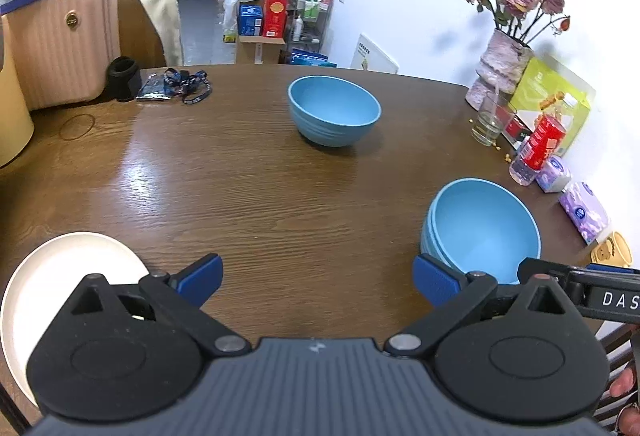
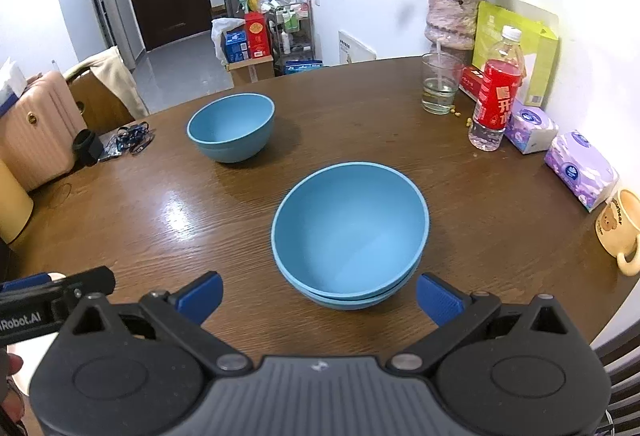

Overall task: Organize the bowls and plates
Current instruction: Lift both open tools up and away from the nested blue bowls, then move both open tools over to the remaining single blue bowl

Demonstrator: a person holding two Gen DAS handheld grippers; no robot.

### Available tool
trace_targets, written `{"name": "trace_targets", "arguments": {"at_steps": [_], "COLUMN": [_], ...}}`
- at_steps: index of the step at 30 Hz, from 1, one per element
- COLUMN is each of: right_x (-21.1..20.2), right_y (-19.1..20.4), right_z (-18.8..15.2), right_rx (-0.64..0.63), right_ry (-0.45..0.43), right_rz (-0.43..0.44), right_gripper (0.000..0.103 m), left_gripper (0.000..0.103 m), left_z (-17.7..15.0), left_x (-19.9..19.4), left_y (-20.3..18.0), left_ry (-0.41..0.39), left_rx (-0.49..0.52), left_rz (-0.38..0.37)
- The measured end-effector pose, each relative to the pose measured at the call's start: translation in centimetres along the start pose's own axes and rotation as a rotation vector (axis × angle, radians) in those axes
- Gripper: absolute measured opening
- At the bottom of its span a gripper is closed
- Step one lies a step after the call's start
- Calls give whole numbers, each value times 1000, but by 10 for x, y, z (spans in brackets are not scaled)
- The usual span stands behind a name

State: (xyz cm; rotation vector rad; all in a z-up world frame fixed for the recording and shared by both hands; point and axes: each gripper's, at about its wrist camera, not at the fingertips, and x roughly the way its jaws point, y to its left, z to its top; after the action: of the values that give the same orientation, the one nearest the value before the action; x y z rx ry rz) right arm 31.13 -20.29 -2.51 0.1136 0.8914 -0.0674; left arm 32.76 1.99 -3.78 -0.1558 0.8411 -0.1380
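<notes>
Two blue bowls are nested in a stack on the brown wooden table, right in front of my right gripper, which is open and empty. The stack shows in the left wrist view to the right of my left gripper, also open and empty above bare table. A single blue bowl stands farther back; it also shows in the right wrist view. A cream plate lies at the near left, partly under my left gripper's body.
Along the right edge stand a flower vase, a glass, a red-labelled bottle, tissue packs and a bear mug. A lanyard and a black cup lie at the far left, near a pink suitcase.
</notes>
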Motion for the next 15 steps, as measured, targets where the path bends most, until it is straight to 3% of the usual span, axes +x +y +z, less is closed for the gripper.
{"name": "trace_targets", "arguments": {"at_steps": [15], "right_x": [10], "right_y": [28], "right_z": [8], "right_rx": [-53], "right_ry": [24], "right_rz": [-2], "right_gripper": [103], "left_gripper": [103], "left_z": [6], "left_x": [1], "left_y": [30], "left_ry": [3], "left_rx": [-44], "left_rz": [24]}}
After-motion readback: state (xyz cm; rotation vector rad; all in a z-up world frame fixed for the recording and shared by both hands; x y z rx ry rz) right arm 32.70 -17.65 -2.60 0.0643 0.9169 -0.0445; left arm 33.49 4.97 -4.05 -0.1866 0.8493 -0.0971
